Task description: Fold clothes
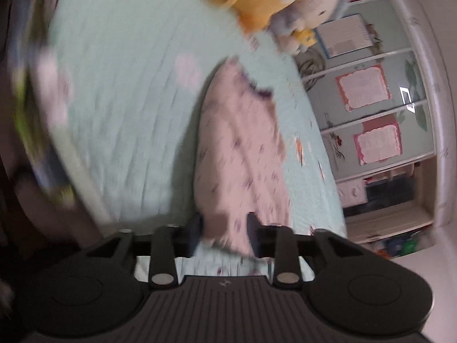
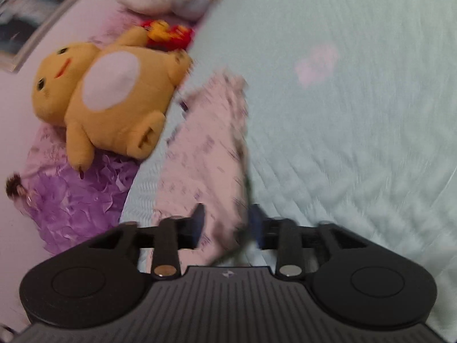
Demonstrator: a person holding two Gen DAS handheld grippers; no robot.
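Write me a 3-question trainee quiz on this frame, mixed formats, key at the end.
1. True or false: the pink patterned garment lies between the fingers of both the left gripper and the right gripper.
2. Multiple choice: in the right wrist view, the yellow plush toy lies A) on the garment, B) beside the garment at the edge of the pale green bedspread, C) in a gripper.
3. Fill in: the garment rests on a pale green ____.

Key
1. True; blur hides whether the pads press on it.
2. B
3. bedspread
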